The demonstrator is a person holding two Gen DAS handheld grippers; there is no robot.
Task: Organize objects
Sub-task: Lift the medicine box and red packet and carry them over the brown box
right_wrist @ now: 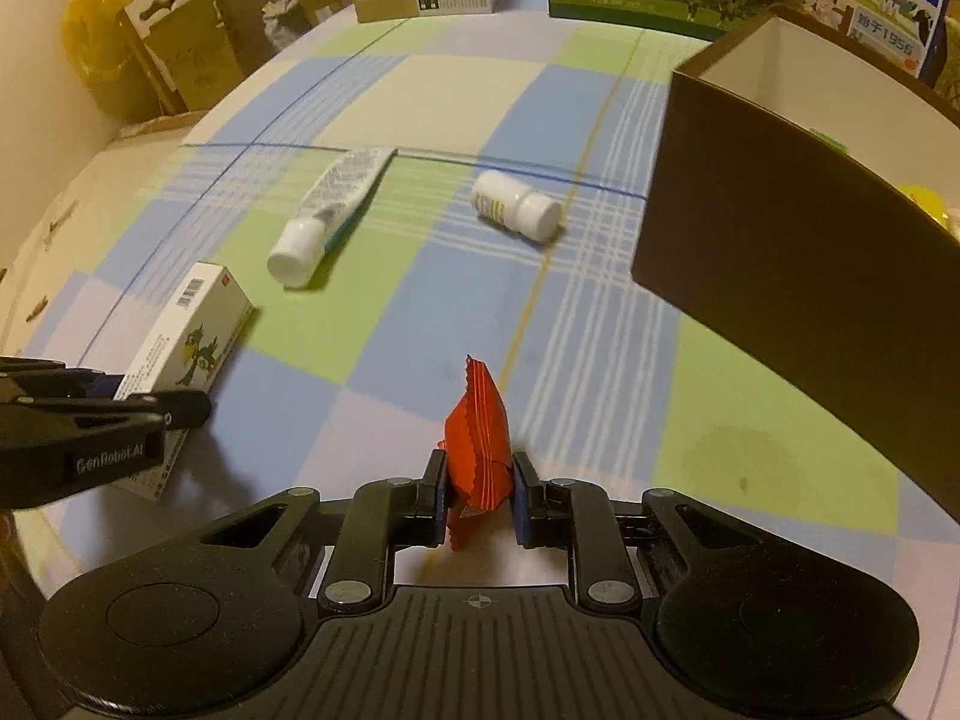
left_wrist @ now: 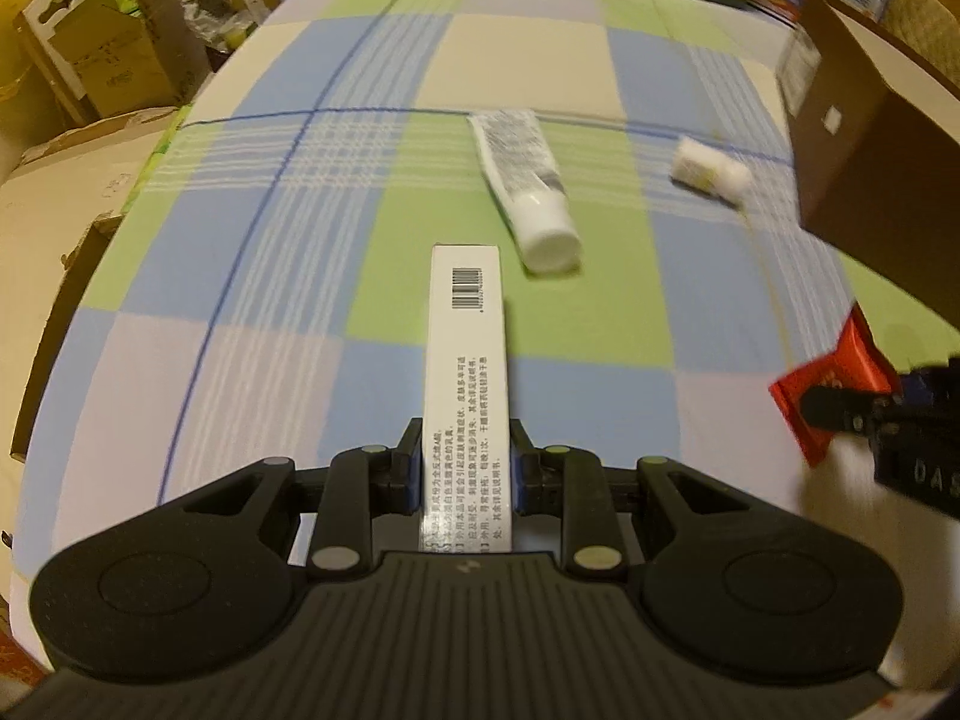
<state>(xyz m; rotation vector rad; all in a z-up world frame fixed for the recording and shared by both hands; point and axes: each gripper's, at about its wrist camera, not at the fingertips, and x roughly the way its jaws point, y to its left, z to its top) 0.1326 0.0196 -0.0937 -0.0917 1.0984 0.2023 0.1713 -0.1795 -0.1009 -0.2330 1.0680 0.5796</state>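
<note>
Progress looks to us about midway: our left gripper [left_wrist: 465,462] is clamped on the near end of the long white carton [left_wrist: 465,372], which juts forward just above the checked cloth [left_wrist: 252,276], and our right gripper [right_wrist: 480,489] is pinched tight on the red sachet [right_wrist: 480,438], carried near the brown open box [right_wrist: 798,228] on the right. Left lying on the cloth are the white tube [left_wrist: 528,192] in the middle and the small white bottle [left_wrist: 711,171] to its right, near the box; something yellow shows past the box's rim, though we cannot tell what.
</note>
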